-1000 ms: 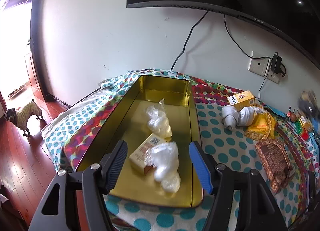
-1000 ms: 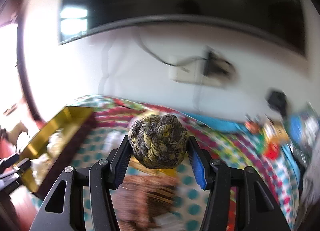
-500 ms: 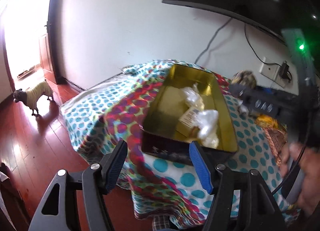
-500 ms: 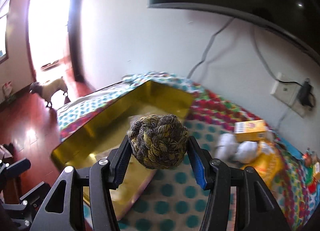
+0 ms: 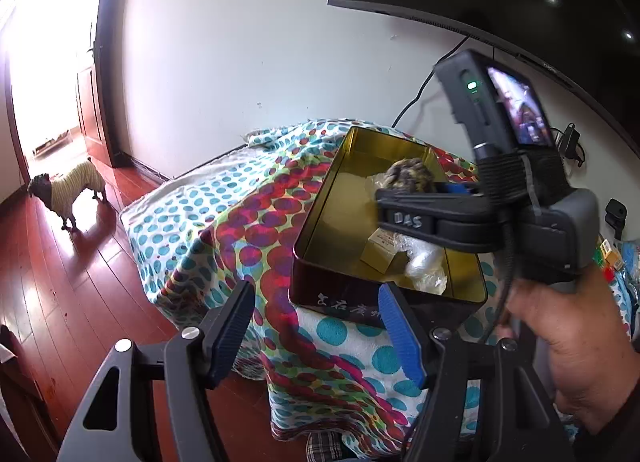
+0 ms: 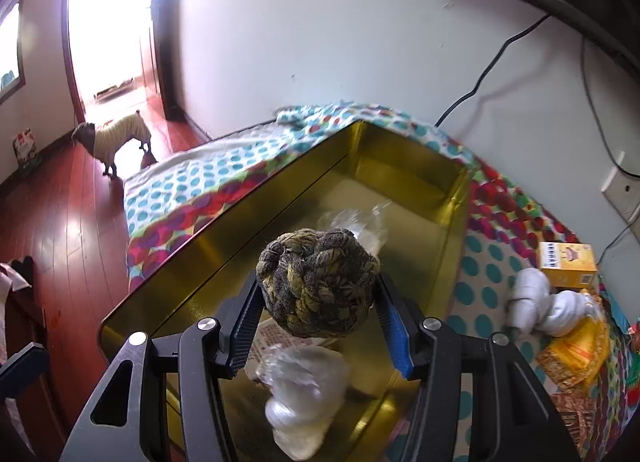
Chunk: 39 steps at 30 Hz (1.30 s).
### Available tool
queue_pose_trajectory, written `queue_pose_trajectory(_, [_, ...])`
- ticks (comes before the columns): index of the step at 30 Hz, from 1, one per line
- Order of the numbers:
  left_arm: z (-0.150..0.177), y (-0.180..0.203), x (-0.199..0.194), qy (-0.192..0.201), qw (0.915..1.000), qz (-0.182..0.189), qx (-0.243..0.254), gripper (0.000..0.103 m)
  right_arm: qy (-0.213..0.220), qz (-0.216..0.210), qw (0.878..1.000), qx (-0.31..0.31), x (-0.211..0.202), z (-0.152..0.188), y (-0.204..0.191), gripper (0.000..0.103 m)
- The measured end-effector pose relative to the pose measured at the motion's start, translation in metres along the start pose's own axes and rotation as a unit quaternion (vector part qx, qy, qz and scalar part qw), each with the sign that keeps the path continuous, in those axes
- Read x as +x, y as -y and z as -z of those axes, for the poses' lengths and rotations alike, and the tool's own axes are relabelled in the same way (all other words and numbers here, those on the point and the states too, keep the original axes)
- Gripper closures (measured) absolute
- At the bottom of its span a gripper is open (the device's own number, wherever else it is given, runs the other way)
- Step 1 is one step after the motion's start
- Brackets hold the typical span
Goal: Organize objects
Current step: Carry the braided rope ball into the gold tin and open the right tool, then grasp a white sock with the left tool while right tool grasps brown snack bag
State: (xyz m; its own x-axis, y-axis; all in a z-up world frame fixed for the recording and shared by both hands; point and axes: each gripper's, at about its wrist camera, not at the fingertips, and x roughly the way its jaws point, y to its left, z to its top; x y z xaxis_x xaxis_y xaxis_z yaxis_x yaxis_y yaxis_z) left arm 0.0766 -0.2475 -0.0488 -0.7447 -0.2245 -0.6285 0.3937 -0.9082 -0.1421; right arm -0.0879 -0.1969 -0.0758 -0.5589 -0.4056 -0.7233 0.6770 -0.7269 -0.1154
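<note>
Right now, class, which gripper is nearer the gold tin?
Right. The right gripper holds the rope ball over the tin; the left gripper hangs open, short of its near wall.

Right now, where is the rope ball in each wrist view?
Left wrist: rope ball right of centre, above the gold tin, partly behind the right tongs.
Right wrist: rope ball centre, clamped in the tongs.
Shared landmark: the dog by the doorway.

Table w/ dotted cloth (image 6: pixel 208 182) carries gold tin (image 6: pixel 400 166) ahead of right gripper. Right of it: orange box (image 6: pixel 566 264), white socks (image 6: pixel 532 298), yellow packet (image 6: pixel 576 354).
</note>
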Motion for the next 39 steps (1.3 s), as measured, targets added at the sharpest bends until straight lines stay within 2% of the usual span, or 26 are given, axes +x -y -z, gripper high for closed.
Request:
queue_pose_trajectory(4, [0.001,-0.001,0.001,0.0,1.0,0.0,-0.002,0.037,-0.011,0.002,1.0,-0.007,0.013,-0.005,-0.005,0.049])
queue_pose_trajectory(6, [0.002,-0.001,0.002,-0.003,1.0,0.0,0.0,0.037,-0.05,-0.007,0.999,-0.015,0.024,-0.01,-0.006,0.044])
queue_pose_trajectory(8, [0.001,0.0,-0.001,0.001,1.0,0.001,0.001,0.037,-0.052,-0.011,0.998,-0.022,0.021,-0.011,-0.006,0.039])
queue_pose_trajectory(9, [0.001,0.001,-0.001,0.002,1.0,0.0,0.002,0.037,-0.036,-0.006,0.999,-0.026,0.011,-0.009,-0.005,0.038])
queue_pose_trajectory(10, [0.001,0.002,-0.002,0.005,1.0,-0.001,0.004,0.037,-0.018,0.001,0.999,-0.026,0.001,-0.008,-0.002,0.03])
queue_pose_trajectory(11, [0.001,0.003,-0.002,0.006,1.0,-0.001,0.005,0.037,0.006,0.009,1.0,-0.023,-0.013,-0.006,0.003,0.017])
queue_pose_trajectory(13, [0.002,0.005,-0.001,0.005,1.0,0.0,0.006,0.037,0.051,0.011,0.999,-0.011,-0.04,0.001,0.017,0.004])
queue_pose_trajectory(15, [0.003,0.008,-0.004,0.012,0.9999,0.004,0.008,0.037,0.079,0.035,0.996,0.007,-0.062,0.015,0.04,0.003])
queue_pose_trajectory(17, [0.003,0.014,-0.01,0.024,0.9995,0.016,0.01,0.037,0.083,0.081,0.993,0.035,-0.075,0.038,0.074,0.002])
queue_pose_trajectory(21, [0.004,0.039,-0.02,0.036,0.9976,0.046,0.039,0.037,0.049,0.138,0.985,0.086,-0.079,0.086,0.14,0.001])
queue_pose_trajectory(24, [0.006,0.065,-0.023,0.044,0.9954,0.069,0.05,0.035,0.026,0.157,0.979,0.129,-0.08,0.121,0.184,0.001])
queue_pose_trajectory(28, [0.001,0.107,-0.017,0.036,0.9917,0.104,0.068,0.033,0.018,0.178,0.969,0.17,-0.086,0.148,0.229,0.001])
queue_pose_trajectory(32, [-0.013,0.158,0.006,0.029,0.9874,0.115,0.105,0.033,0.02,0.186,0.96,0.209,-0.087,0.162,0.261,0.001])
queue_pose_trajectory(34, [-0.022,0.178,0.028,0.014,0.9869,0.113,0.114,0.033,0.029,0.175,0.957,0.228,-0.087,0.168,0.268,0.001])
queue_pose_trajectory(39, [-0.038,0.221,0.072,0.005,0.984,0.095,0.151,0.033,0.036,0.164,0.952,0.256,-0.088,0.172,0.28,0.001])
